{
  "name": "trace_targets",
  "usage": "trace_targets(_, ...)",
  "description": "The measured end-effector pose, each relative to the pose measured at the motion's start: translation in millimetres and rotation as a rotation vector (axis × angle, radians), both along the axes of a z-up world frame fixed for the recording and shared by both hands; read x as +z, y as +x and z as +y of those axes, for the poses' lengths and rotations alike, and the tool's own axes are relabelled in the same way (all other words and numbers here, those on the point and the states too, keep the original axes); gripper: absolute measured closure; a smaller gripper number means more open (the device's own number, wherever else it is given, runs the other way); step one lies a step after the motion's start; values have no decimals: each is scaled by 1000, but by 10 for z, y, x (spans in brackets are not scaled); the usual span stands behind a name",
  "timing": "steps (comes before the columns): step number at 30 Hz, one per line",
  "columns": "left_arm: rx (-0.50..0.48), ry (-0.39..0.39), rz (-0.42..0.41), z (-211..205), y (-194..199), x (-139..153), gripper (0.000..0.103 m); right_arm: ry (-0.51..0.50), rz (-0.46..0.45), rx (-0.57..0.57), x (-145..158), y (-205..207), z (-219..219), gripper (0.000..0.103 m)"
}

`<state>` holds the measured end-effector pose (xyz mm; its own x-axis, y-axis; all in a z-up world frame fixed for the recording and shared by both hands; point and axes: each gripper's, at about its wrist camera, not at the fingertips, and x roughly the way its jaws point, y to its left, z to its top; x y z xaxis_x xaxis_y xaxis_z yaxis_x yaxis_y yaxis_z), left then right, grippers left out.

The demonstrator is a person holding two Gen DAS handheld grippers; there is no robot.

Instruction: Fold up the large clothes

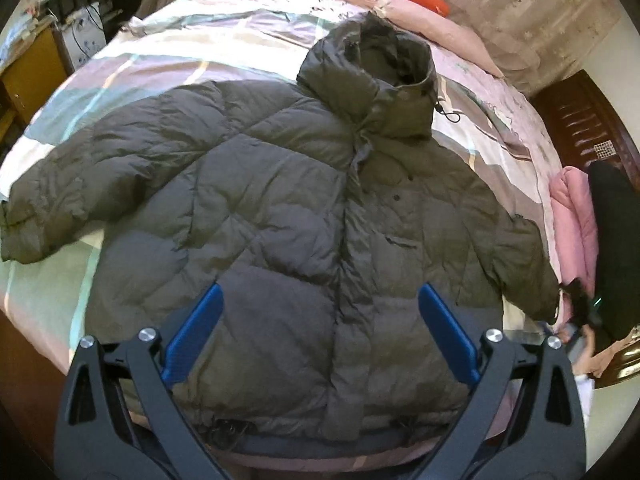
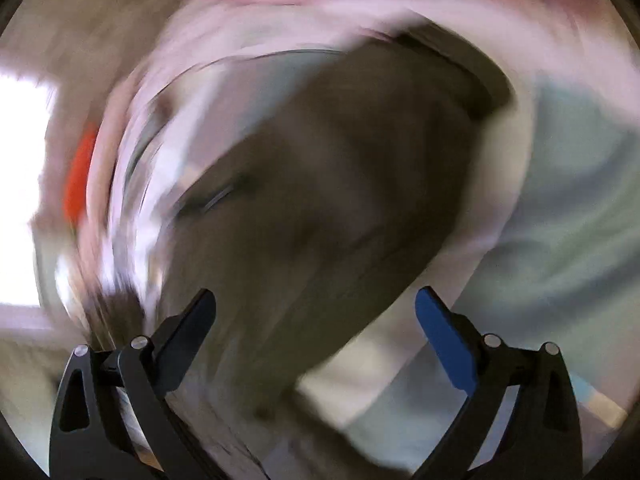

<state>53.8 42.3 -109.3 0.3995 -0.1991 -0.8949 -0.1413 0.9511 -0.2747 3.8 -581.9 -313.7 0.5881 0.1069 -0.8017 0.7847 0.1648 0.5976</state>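
Dark quilted puffer jacket (image 1: pixel 280 216) lies spread front-up on the striped bed (image 1: pixel 120 68), hood toward the pillows. Left tongs (image 1: pixel 320 336) wide above its hem, empty. Right tongs (image 2: pixel 316 328) wide, empty; view badly blurred.

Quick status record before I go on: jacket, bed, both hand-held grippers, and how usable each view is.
jacket: dark hooded puffer jacket, spread flat, front up, sleeves out, not yet folded
hood: toward the pillows
bed: patterned sheet under the jacket
left hand-held gripper: open, above the hem, holding nothing
right hand-held gripper: open, holding nothing
left view: sharp
right view: heavy motion blur; only a dark shape on pale bedding shows
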Motion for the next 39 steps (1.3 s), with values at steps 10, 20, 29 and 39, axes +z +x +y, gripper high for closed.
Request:
trace_targets(10, -41, 111, 45, -139, 498, -167, 3, -108, -16, -13, 56, -152, -351, 93)
trace_targets(20, -55, 352, -93, -393, 753, -23, 2, -522, -412, 577, 2451, 183, 1411, 99)
trace_targets(29, 150, 245, 33, 333, 952, -240, 2, -641, -485, 1066, 3059, -294, 3469, 15)
trace_targets(39, 39, -67, 206, 205, 1287, -1002, 17, -170, -97, 783, 2146, 95, 2980, 15)
